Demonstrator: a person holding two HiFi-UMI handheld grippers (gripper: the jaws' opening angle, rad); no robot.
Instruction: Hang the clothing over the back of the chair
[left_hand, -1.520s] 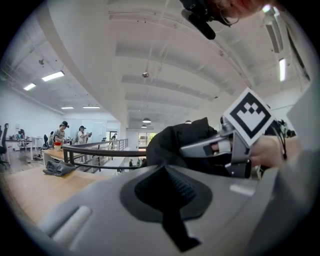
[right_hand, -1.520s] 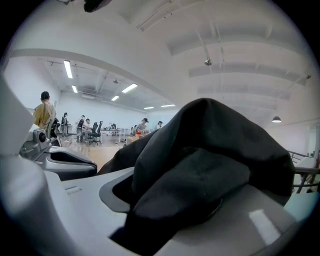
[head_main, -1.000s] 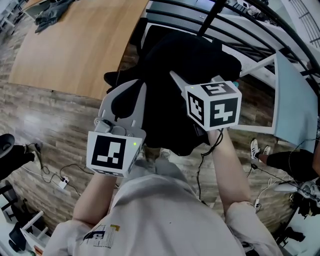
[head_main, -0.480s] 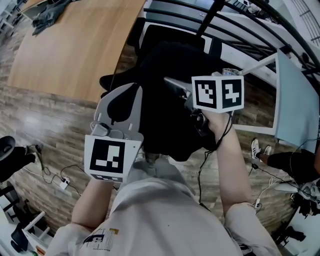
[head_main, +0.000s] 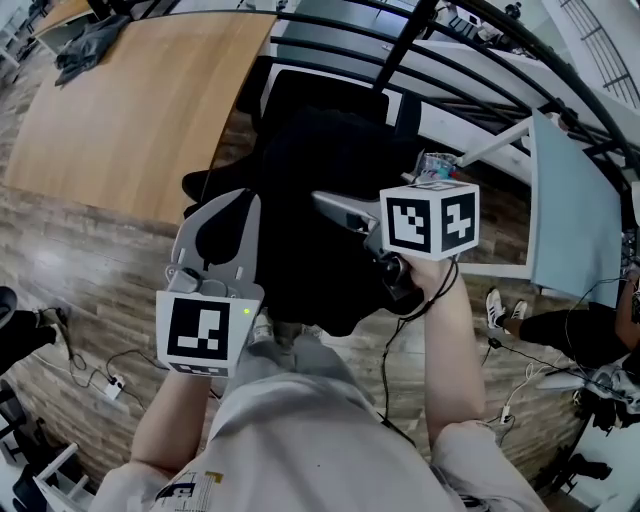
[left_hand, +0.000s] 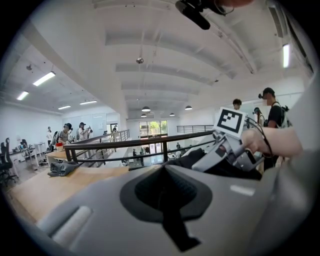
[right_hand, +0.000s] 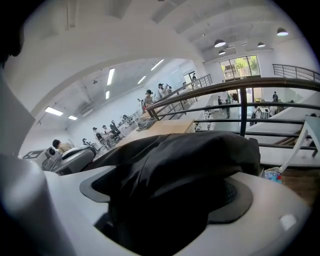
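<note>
Left hand-held gripper (head_main: 222, 205): jaws apart, nothing between them, at 9 o'clock of the work.

Black fabric garment (head_main: 320, 180): draped over the black office chair (head_main: 330, 95), apparently across its back.

Right hand-held gripper (head_main: 345, 212): jaws have just been opening and stand wide. Cloth lies across one pad, unclamped.

Judgement: release under way, hanging near complete.

Light wooden tabletop (head_main: 130, 100) is at 10 o'clock, black metal railing (head_main: 480, 70) from 12 to 2. Withdrawal room lies toward 6.

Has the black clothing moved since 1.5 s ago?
Yes, downward. In the left gripper view it bulged above the railing's top bar. Now the clothing sits below that railing.
</note>
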